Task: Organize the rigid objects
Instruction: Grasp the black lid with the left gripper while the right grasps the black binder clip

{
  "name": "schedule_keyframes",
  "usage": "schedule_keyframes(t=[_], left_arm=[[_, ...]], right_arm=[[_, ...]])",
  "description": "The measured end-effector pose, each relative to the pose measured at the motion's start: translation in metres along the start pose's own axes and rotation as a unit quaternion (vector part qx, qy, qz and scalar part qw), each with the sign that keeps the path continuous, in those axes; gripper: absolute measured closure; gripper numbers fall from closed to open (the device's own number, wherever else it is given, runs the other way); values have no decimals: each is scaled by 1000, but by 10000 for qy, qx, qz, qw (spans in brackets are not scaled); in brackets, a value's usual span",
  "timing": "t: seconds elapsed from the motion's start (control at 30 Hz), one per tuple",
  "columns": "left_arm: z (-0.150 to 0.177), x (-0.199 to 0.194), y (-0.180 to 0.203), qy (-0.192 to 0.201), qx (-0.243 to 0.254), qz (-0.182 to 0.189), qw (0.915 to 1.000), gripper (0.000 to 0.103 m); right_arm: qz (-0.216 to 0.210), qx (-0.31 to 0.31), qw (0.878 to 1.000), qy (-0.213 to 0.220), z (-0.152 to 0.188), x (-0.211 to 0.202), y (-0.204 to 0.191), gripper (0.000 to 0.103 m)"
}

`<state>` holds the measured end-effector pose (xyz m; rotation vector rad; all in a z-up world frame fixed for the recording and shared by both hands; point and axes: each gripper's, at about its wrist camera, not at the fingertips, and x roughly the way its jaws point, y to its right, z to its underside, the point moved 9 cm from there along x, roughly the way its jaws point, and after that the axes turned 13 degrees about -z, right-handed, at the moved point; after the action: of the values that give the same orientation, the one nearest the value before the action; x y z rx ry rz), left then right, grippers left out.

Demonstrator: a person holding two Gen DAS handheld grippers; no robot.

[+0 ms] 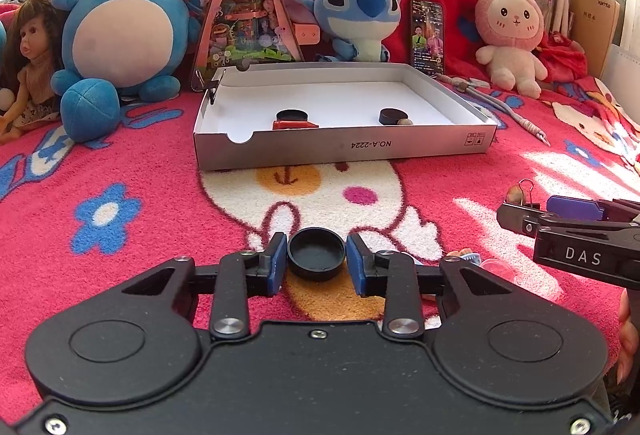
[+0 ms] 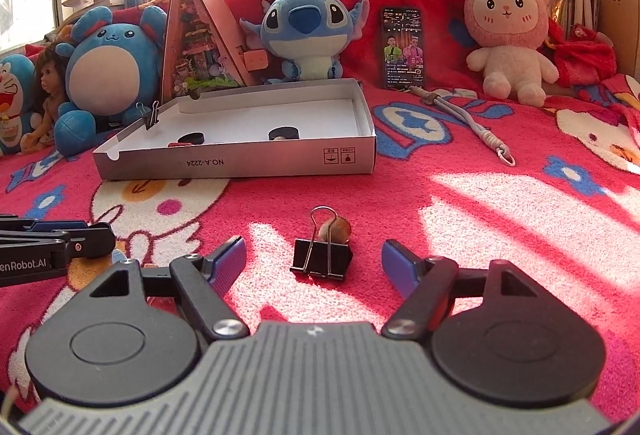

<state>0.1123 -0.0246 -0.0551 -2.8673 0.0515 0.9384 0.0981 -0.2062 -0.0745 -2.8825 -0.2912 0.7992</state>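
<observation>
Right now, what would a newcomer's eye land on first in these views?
Probably the left gripper, shut on a black cap on the red blanket. Next, the open right gripper flanking a black binder clip, and beyond it the white box.

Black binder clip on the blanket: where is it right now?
In the right wrist view, the black binder clip lies between the open right hand-held gripper fingers, untouched, a small brown shell behind it.
</observation>
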Motion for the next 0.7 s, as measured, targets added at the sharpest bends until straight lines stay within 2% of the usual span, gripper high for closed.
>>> schedule_keyframes(t=[0.3,0.43,0.57,0.63,0.7], left_arm=[[0,0,0,-1,3,7,10000,72],[0,0,0,-4,-5,0,10000,72],[-1,-1,-2,0,-46,-18,10000,72],[-2,-2,-4,6,-62,-25,10000,72],[-2,-2,-5,20,-74,-31,10000,72]], right_arm=[[102,55,9999,94,2,0,-2,31],[86,142,9998,70,2,1,-3,46],[14,156,9999,-1,2,4,-8,55],[-18,161,9999,-9,2,5,-11,66],[-27,194,9998,30,1,6,-12,66]])
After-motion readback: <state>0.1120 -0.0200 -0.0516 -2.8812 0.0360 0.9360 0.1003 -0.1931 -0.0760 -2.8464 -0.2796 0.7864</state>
